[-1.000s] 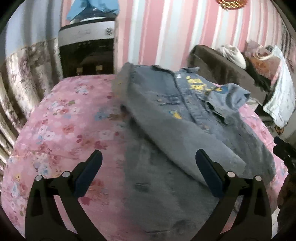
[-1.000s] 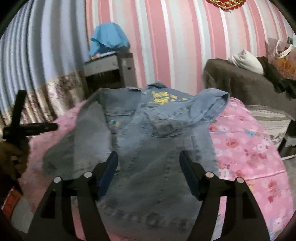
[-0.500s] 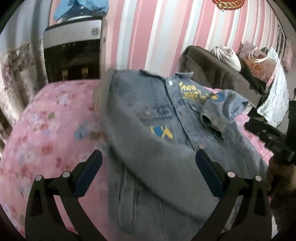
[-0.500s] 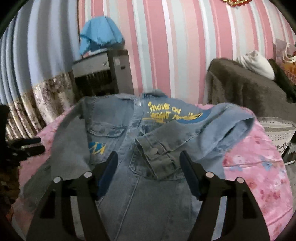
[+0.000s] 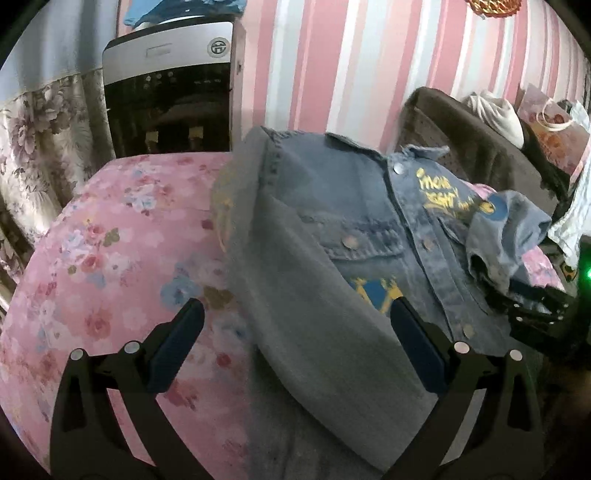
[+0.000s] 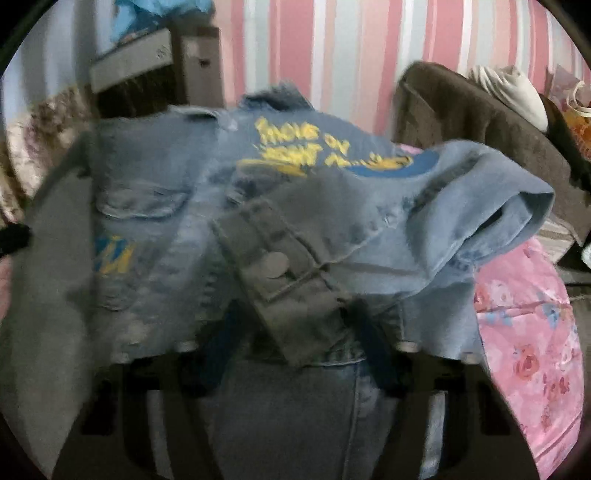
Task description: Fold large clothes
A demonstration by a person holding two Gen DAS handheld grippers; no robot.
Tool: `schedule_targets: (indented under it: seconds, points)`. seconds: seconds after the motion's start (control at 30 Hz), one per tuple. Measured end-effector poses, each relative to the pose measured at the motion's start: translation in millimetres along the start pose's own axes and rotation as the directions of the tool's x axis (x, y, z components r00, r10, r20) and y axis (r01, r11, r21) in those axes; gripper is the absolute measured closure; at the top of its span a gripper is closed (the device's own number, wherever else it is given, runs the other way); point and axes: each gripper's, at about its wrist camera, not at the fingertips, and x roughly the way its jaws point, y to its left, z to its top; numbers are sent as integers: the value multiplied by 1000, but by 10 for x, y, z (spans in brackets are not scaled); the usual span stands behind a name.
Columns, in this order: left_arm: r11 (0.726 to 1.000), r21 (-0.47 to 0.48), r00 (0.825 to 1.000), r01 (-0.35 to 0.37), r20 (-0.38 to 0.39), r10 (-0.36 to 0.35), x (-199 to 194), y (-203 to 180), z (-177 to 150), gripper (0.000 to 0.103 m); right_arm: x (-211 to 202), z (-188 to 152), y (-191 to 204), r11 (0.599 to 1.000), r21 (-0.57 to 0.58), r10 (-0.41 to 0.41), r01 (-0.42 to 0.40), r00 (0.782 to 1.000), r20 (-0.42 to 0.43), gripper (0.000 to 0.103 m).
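Left: the left claw (image 5: 295, 347) has its jaws spread wide and holds nothing. Its fingers (image 5: 175, 343) hang above the jacket (image 5: 332, 266), which lies buttoned, front up, on the pink floral bed (image 5: 110, 258). One folded sleeve (image 5: 325, 325) runs between the fingers, crossing from ahead-left toward the near right; whether the fingertips touch the cloth cannot be told. The other claw appears as a dark shape at the right edge, beside the far sleeve.

Right: the right claw (image 6: 295, 350) is blurred and mostly covered by denim. Its fingers (image 6: 373, 354) stand apart on either side of a buttoned cuff (image 6: 280, 273), which lies directly ahead between them and drapes over their tips. The jaws are spread, not closed on the cloth. The yellow lettering (image 6: 306, 147) sits farther ahead, near the collar. The bed shows to the right of the claw.

A dark cabinet (image 5: 170, 96) stands beyond the bed, ahead-left of both claws, with blue cloth (image 6: 162, 14) on top.
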Motion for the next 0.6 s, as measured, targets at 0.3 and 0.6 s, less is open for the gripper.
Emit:
schedule_targets:
  seconds: [0.3, 0.6]
  points:
    - [1000, -18, 997, -19, 69, 20, -65, 351, 324, 3, -140, 404, 101, 983, 127, 125, -133, 990, 73, 90]
    - [997, -61, 992, -53, 111, 59, -302, 818, 425, 3, -195, 862, 1179, 935, 45, 344, -351, 930, 128, 84]
